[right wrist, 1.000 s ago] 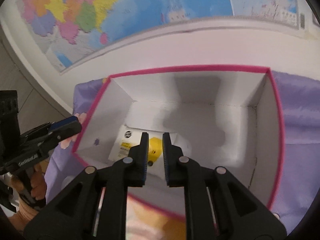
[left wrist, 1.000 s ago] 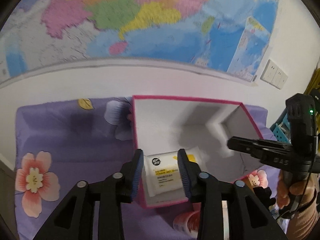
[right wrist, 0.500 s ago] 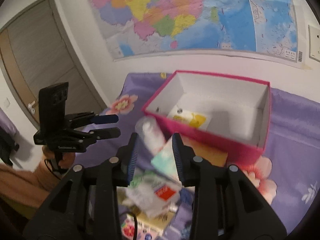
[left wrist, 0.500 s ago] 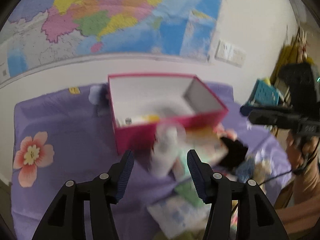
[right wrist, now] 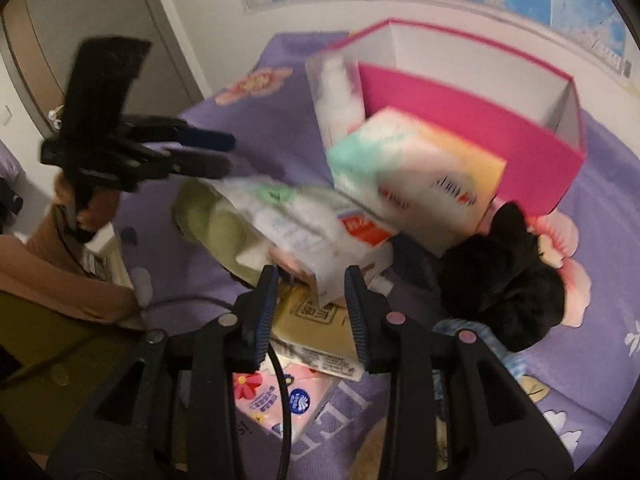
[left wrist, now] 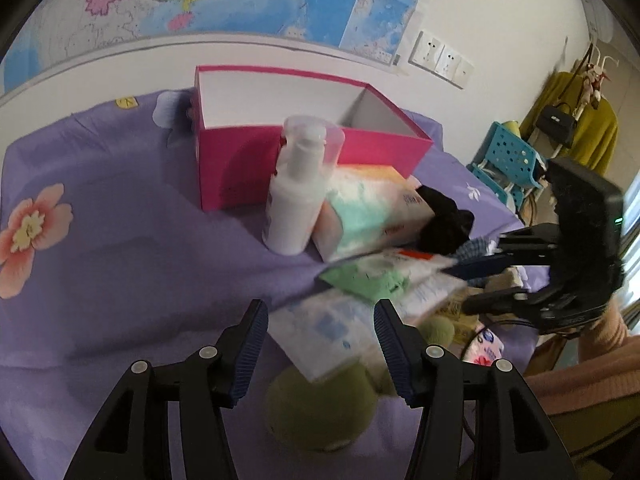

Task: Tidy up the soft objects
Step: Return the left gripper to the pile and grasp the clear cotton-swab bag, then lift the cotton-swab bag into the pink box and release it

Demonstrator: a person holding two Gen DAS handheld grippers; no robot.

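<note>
The left tongs (left wrist: 318, 336) stand apart with nothing clamped, poised over a white-and-blue soft pack (left wrist: 324, 332) that lies on the purple flowered cloth (left wrist: 120, 264) covering the counter. A round green plush thing (left wrist: 320, 408) lies just below that pack, nearer the counter's front edge. The right tongs (right wrist: 310, 300) are also apart and grip nothing; they hang above a heap of soft packs, with a white pack bearing a red label (right wrist: 320, 228) under the tips and a yellow pack (right wrist: 316, 328) and a pink flowered pack (right wrist: 276, 400) lower in the heap. Beyond, a large pastel tissue pack (left wrist: 372, 208) leans against a white pump bottle (left wrist: 296, 196). A black fabric bundle (right wrist: 504, 280) lies beside the tissue pack. Behind them, toward the counter's back edge by the wall, stands the open pink box (left wrist: 248, 168).
</note>
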